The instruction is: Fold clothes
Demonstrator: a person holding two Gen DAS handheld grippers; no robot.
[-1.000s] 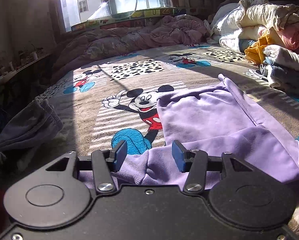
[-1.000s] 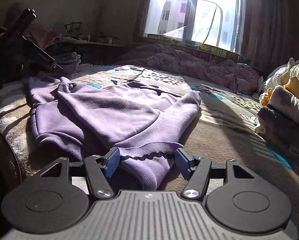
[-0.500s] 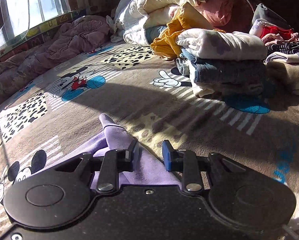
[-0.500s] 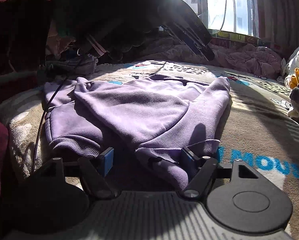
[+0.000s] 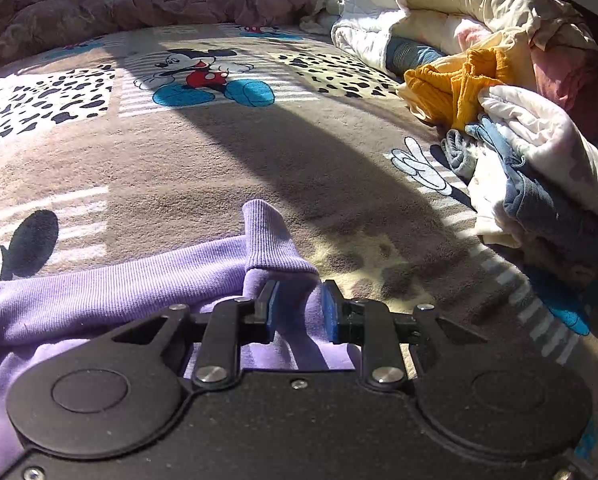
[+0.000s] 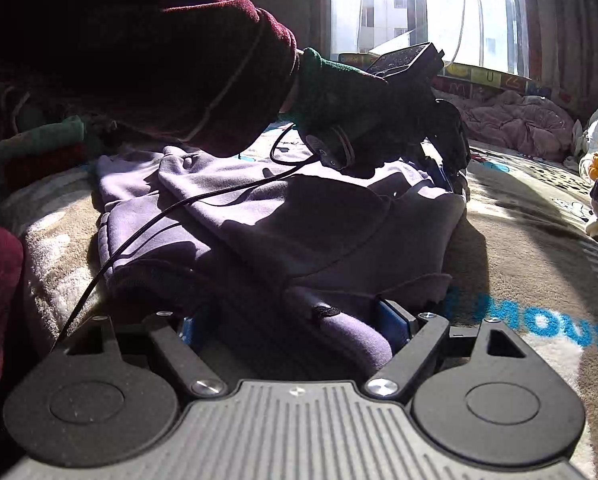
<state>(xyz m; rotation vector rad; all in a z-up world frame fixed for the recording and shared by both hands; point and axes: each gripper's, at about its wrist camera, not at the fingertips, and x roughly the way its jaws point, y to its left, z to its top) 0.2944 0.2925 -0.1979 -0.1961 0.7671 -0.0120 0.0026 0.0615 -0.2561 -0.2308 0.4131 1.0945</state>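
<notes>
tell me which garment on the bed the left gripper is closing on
The purple sweatshirt. Its ribbed corner sits between the left gripper's fingers, while the yellow garment and the blue denim piece lie apart in the pile to the right.
</notes>
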